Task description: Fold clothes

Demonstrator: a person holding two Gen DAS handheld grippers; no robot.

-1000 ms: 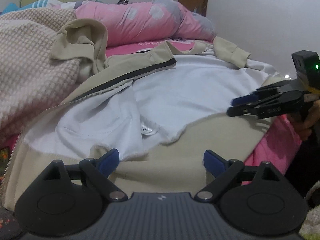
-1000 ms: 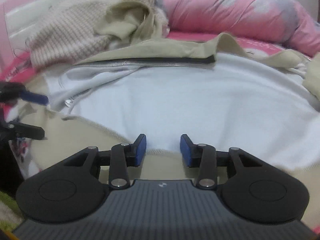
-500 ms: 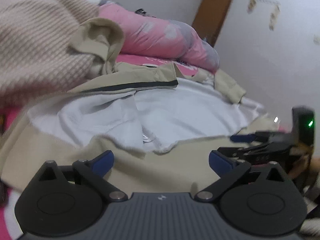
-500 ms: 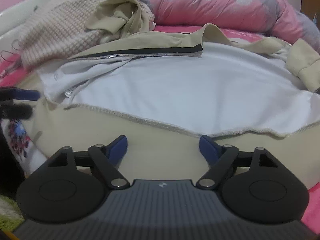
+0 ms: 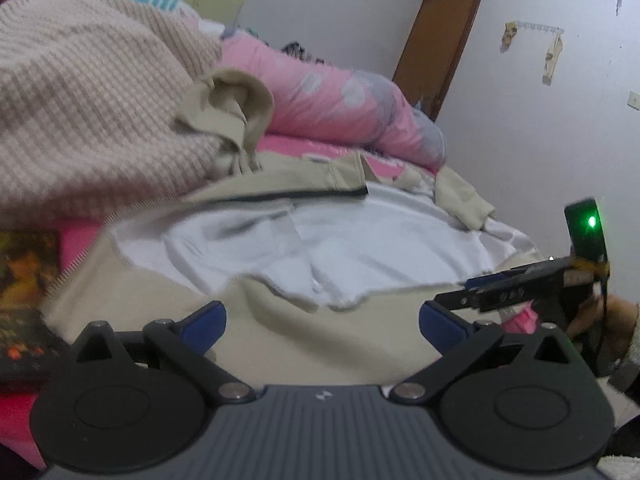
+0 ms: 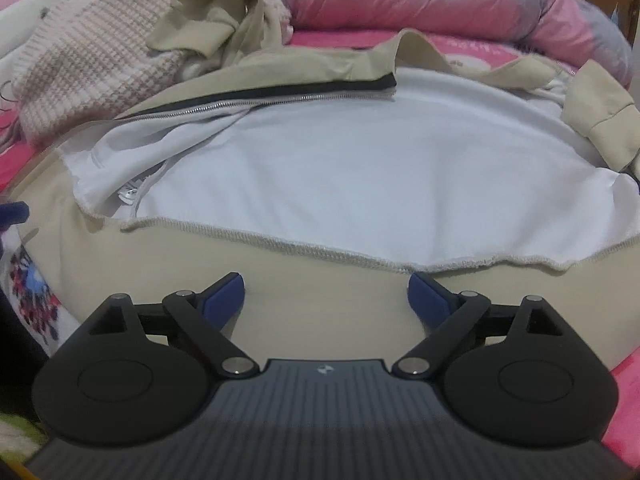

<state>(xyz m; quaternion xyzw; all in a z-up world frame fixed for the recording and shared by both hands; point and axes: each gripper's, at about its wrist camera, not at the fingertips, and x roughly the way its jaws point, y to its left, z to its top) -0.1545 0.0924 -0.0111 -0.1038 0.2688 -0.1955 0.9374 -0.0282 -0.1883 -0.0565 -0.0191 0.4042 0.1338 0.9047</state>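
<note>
A beige zip jacket [image 5: 360,248] lies open on the bed with its white lining up, and its beige bottom band [image 6: 320,268] is turned up over the lining. My left gripper [image 5: 322,320] stands wide open just above the band's near edge, with nothing between its pads. My right gripper [image 6: 326,292] hovers over the same band further right. Its jaws are still opening and no cloth is pinched between them. In the left wrist view the right gripper [image 5: 480,296] shows from the side, held by a hand. A left fingertip [image 6: 14,214] shows at the right view's left edge.
A pink-and-cream knit blanket [image 5: 80,120] is heaped on the left, touching the jacket's hood [image 5: 232,104]. A pink duvet [image 5: 340,108] lies rolled along the back. A printed book [image 5: 24,280] lies at the left edge. A brown door [image 5: 440,40] and white wall stand beyond.
The right jaws spread from narrow to wide and drew back from the seam of the band. The left gripper opened a little more, rolled and moved sideways, so the blanket looms larger.
</note>
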